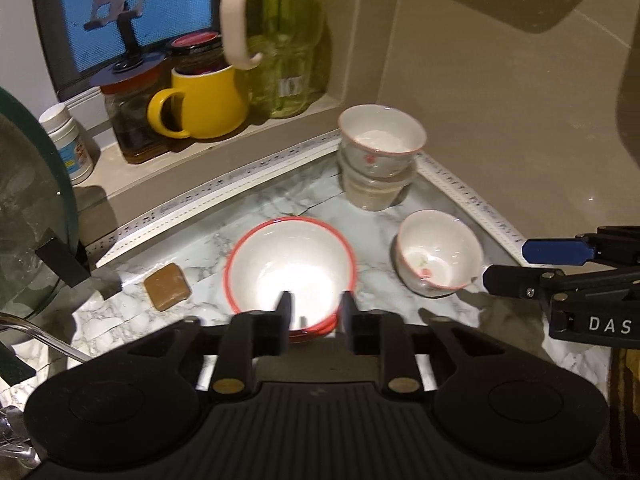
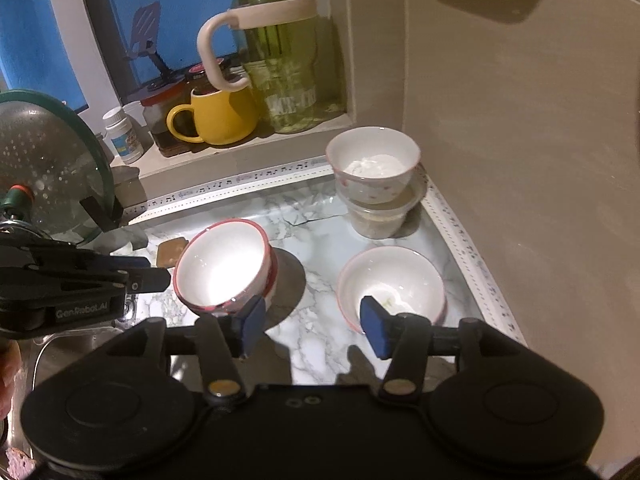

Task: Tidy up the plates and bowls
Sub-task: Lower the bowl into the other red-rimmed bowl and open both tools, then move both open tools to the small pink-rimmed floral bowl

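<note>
A: What is the biggest thing there?
B: The marble desk, which ends in a corner of beige wall. On the sill behind it stand a green jug and a yellow mug.
A: And the bowls?
B: A red-rimmed bowl sits mid-desk, resting on another like it. Right of it stands a smaller flowered bowl, apart. In the corner a third small bowl sits stacked on a plastic tub.
A: What about each tool?
B: The left tool hovers at the red-rimmed bowl's near edge, jaws parted a little, gripping nothing. The right tool has blue pads set wider apart, with bare desk between them, and is empty too.
A: Anything smaller?
B: A brown square pad lies left of the red-rimmed bowl.
</note>
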Tool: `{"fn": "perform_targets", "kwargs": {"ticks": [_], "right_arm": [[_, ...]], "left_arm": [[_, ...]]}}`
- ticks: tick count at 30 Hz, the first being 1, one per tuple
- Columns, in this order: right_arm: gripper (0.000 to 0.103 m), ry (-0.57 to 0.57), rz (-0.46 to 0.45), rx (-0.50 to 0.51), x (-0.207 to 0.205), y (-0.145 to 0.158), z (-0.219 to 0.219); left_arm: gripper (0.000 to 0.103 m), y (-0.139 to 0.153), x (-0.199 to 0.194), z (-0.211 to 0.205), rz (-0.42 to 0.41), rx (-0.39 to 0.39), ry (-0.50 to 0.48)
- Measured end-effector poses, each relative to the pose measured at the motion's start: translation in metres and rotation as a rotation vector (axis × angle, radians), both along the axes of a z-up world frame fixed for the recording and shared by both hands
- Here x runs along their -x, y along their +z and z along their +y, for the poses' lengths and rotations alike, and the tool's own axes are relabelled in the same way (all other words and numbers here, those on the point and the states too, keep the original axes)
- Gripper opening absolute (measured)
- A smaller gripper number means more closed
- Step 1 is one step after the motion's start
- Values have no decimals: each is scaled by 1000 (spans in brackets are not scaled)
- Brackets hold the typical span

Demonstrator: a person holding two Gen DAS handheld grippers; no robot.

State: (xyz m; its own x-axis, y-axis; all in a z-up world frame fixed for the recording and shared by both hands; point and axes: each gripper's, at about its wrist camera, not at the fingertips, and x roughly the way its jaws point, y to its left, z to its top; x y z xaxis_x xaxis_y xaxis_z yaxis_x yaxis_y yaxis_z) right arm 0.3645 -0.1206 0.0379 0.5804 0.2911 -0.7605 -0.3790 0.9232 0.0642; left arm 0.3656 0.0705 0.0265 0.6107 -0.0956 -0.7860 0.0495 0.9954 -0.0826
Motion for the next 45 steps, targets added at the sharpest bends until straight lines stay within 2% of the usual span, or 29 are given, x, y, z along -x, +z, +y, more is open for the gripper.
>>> {"fn": "perform_targets", "kwargs": {"ticks": [1,3,5,9,13,15,24,35,40,45], "right_arm": [[55,-6,-3,0,3,1,-4],[58,-23,-10,0,7,2,-11],[59,-34,-12,0,10,3,-19],[68,-57,-15,-3,13,3,-33],[76,-77,-12,-5,13,0,-45],[78,-82,-11,-3,12,-4,-50],[80,-126,32,-19,-6,-29,-74],[74,-200,79,-68,-45,-63,-78],[70,-217,96,-65,-61,-78,-77],[66,-217,108,-73,-71,-89,-75]], "left_arm": [[51,1,2,-3,-4,6,-6],[60,3,5,-9,-17,9,-18],[60,3,6,-15,-18,13,-34],[62,1,4,-26,-8,37,-61],[74,-2,-4,-35,-5,125,-84],[81,-3,-10,-40,-12,145,-79],[83,-15,-48,-70,-86,92,-73],[83,-51,-111,-93,26,101,-76],[83,-64,-123,-100,13,47,-48],[83,-77,-137,-99,44,58,-39]]}}
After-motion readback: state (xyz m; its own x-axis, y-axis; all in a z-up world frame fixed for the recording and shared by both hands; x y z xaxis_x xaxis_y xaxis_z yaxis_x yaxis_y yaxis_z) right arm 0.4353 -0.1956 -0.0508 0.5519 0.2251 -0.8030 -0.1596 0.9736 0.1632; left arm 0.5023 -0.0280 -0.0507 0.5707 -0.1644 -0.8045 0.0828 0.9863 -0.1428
